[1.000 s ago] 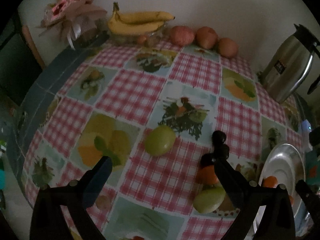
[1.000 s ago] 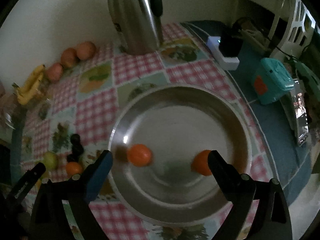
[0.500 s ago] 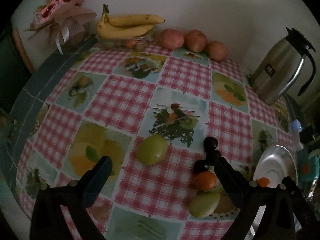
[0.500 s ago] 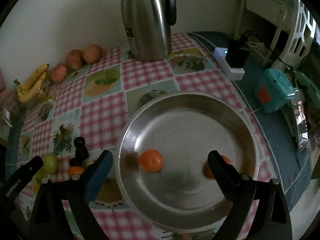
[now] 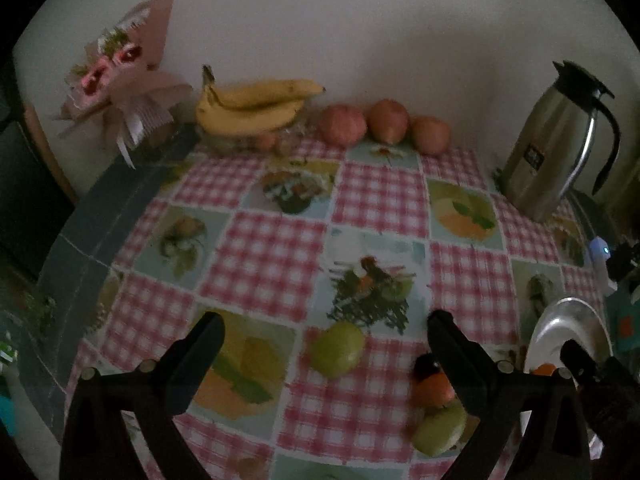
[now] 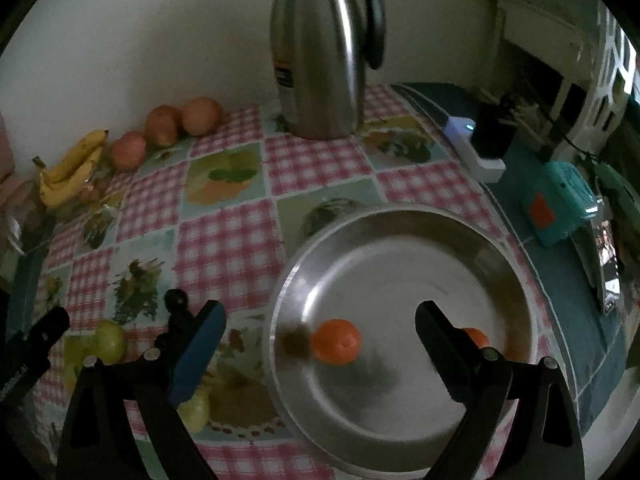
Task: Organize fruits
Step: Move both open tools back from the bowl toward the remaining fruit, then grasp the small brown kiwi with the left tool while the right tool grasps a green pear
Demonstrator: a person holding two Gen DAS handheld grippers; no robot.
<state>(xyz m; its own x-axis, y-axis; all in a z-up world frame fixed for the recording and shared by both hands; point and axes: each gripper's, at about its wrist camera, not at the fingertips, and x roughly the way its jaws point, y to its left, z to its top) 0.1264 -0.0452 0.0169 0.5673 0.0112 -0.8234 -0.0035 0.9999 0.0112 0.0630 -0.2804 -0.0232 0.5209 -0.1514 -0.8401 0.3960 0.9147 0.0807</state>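
The left tongs stand spread and empty, and over the last second have drawn back, so the green apple now sits squarely between their tips; a pickup looks to be next. The orange and a second green fruit lie just beside the right-hand tip. The right tongs, also spread and empty, have pulled back above the metal plate, where two oranges already rest. Farther off, bananas line the wall.

Both tongs seemingly farther back
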